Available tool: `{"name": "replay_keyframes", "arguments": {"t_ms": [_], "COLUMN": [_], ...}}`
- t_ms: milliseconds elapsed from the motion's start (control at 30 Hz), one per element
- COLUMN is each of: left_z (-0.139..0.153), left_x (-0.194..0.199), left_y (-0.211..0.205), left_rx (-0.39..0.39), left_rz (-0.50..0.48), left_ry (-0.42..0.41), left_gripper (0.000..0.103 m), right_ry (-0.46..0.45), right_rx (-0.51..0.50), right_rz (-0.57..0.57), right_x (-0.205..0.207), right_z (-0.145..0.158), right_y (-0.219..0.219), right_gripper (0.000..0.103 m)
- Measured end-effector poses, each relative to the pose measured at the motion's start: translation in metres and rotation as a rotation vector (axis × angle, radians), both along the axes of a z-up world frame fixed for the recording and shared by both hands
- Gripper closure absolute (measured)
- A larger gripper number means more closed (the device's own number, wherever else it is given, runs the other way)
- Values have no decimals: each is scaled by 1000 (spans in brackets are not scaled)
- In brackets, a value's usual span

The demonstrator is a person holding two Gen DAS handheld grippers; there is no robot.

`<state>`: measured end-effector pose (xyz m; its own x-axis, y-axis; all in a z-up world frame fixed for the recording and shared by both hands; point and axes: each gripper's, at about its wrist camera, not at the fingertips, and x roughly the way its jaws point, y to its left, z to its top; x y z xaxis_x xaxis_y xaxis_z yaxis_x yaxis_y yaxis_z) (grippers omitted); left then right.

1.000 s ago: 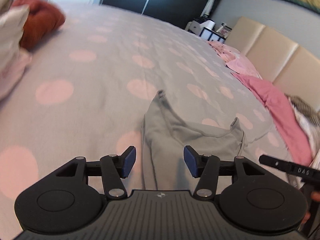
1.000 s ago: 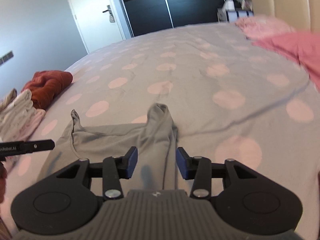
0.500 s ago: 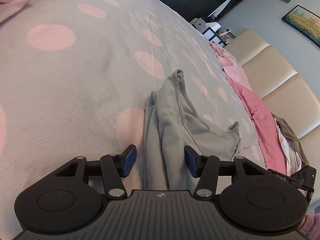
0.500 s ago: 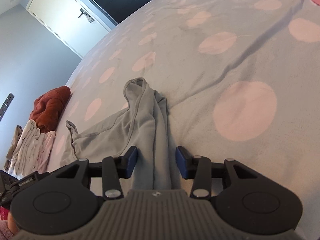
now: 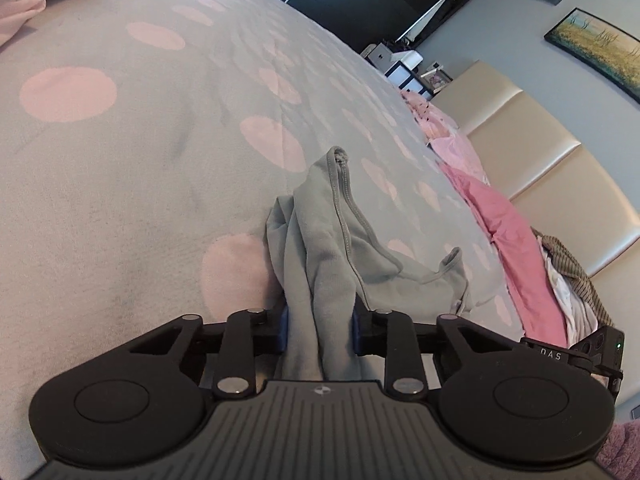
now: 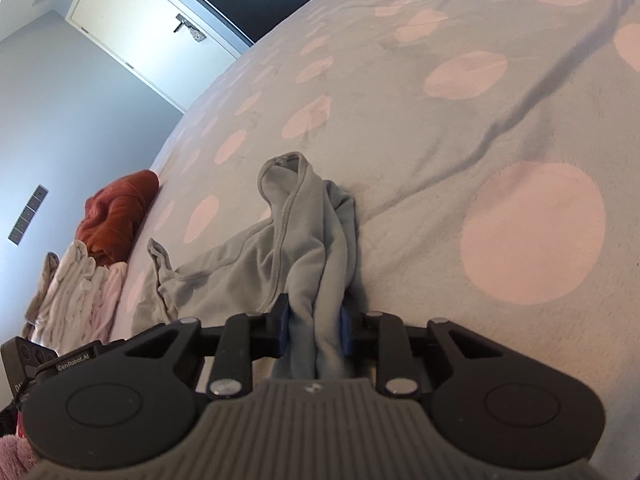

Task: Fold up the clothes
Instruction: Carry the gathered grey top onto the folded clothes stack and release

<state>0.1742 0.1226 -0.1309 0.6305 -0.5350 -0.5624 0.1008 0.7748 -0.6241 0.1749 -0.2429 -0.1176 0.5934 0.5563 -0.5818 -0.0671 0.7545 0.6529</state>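
A light grey garment [image 5: 340, 248] lies on the grey bedspread with pink dots [image 5: 140, 152]. My left gripper [image 5: 320, 330] is shut on one bunched side of it, the cloth squeezed between the blue pads. In the right wrist view the same grey garment [image 6: 256, 264] stretches away to the left, and my right gripper [image 6: 314, 326] is shut on its other bunched side. One strap end stands up ahead of each gripper. The fabric sags between the two grips. The other gripper's body shows at each view's lower edge.
A rust-red garment [image 6: 116, 212] and a pale folded stack [image 6: 76, 292] lie at the bed's left edge. Pink clothes [image 5: 516, 248] and a striped item [image 5: 572, 272] are piled along the cream headboard [image 5: 540, 148]. A white door [image 6: 148, 24] and dark wardrobe stand beyond.
Both grippers went from open to shut, clamping on the garment's two sides. The cloth has bunched up between the pads and lifted slightly.
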Motion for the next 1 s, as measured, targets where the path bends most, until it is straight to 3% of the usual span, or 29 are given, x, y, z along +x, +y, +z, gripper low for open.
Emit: {"name": "replay_keyframes", "arguments": {"t_ms": [133, 367, 500, 767, 867, 1000], "left_z": [17, 79, 127, 237, 260, 267], "left_x": [-14, -47, -67, -86, -89, -91], "left_y": [0, 20, 53, 175, 227, 290], "left_rx": [-13, 0, 21, 151, 183, 179], "left_rz": [8, 60, 87, 161, 224, 301], "left_ry": [-50, -161, -212, -270, -267, -259], "left_gripper": [81, 82, 82, 82, 82, 82], "right_ry": [-28, -139, -175, -200, -195, -168], "right_rx": [55, 104, 160, 286, 328, 362], "right_rz": [-11, 32, 82, 250, 306, 349], "right_x": [-11, -35, -43, -23, -12, 2], "right_z": [14, 68, 105, 186, 205, 214], "right_y": [-5, 12, 37, 167, 233, 309], "right_gripper": [79, 80, 80, 80, 80, 80]}}
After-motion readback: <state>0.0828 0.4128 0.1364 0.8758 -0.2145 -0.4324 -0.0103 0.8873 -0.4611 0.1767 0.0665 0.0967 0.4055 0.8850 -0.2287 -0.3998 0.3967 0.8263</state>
